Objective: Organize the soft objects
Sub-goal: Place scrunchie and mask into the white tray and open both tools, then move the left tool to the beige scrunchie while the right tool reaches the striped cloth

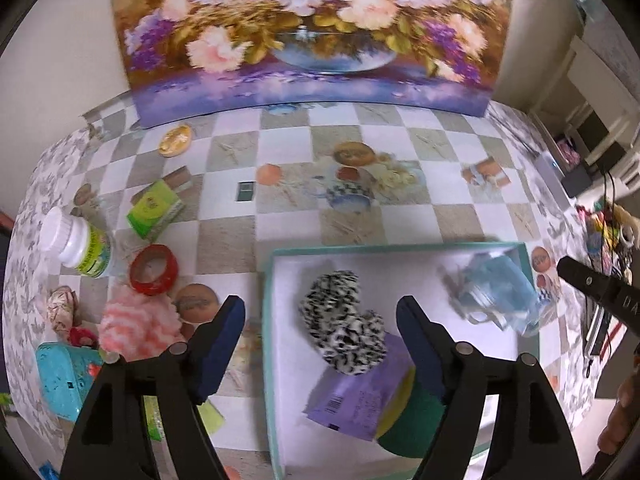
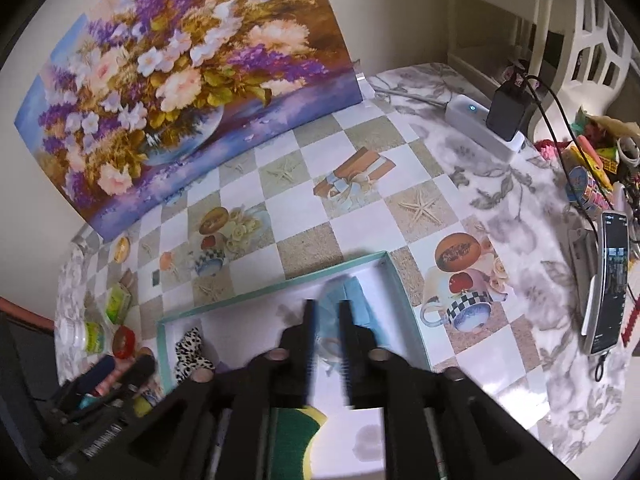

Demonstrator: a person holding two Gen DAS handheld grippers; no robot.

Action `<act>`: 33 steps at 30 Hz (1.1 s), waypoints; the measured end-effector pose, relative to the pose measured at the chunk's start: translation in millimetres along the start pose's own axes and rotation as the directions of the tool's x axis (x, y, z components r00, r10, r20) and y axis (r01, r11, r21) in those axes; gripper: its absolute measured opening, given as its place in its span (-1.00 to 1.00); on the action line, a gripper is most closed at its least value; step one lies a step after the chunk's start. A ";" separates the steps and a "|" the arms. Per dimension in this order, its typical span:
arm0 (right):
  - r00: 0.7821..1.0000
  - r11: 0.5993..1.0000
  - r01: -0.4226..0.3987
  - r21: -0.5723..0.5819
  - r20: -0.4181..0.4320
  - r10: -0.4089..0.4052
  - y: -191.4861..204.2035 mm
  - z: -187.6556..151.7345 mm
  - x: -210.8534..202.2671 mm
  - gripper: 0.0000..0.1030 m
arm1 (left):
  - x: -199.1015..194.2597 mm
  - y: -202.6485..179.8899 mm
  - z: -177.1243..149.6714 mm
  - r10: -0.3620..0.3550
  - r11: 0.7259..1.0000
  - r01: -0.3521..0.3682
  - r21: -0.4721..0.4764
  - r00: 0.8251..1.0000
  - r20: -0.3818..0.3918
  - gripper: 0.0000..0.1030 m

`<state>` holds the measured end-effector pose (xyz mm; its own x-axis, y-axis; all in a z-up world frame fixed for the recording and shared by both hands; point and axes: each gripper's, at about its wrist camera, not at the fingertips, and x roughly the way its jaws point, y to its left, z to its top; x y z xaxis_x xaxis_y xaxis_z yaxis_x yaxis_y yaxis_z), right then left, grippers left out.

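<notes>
A teal-rimmed white box [image 1: 269, 312] lies on the checkered table. In it are a black-and-white spotted plush piece [image 1: 344, 320], a purple packet [image 1: 360, 404], a green and yellow sponge [image 1: 412, 428] and a light blue face mask [image 1: 496, 292]. My left gripper [image 1: 320, 312] is open above the box's left part, empty. A pink fluffy piece [image 1: 136, 320] lies left of the box. My right gripper [image 2: 329, 320] hovers over the blue mask [image 2: 352, 296], its fingers [image 2: 309, 344] a narrow gap apart; the mask looks blurred between them. The box [image 2: 280, 282] and plush piece [image 2: 190, 350] show there too.
Left of the box are a red tape ring [image 1: 154, 270], a white-capped bottle [image 1: 76, 246], a green carton [image 1: 154, 210], a turquoise toy [image 1: 64, 376]. A flower painting [image 1: 312, 32] leans on the wall. A phone [image 2: 608, 280], a charger [image 2: 508, 108] and clutter lie right.
</notes>
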<state>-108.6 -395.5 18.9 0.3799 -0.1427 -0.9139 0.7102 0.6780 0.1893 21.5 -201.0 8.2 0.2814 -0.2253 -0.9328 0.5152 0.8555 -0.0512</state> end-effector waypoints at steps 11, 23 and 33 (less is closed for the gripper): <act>0.991 0.992 0.123 0.002 -0.057 -0.123 -6.6 -5.4 20.9 0.48 | 9.3 49.3 0.7 0.041 0.993 -0.044 -0.105 0.999 -0.025 0.77; 0.980 0.982 0.190 -0.016 -0.054 -0.190 -1.7 -13.2 35.9 1.00 | 21.6 105.2 -2.8 0.073 0.968 -0.081 -0.240 0.997 -0.039 0.92; 0.988 0.990 0.136 -0.018 0.072 -0.135 25.4 -5.4 9.7 1.00 | -3.4 145.2 2.6 0.131 0.944 -0.115 -0.309 0.991 0.032 0.92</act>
<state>-90.1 -375.8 12.9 0.3224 -0.2843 -0.9029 0.7444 0.6653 0.0563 97.4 -77.3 4.9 0.3724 -0.1262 -0.9195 0.2039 0.9776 -0.0517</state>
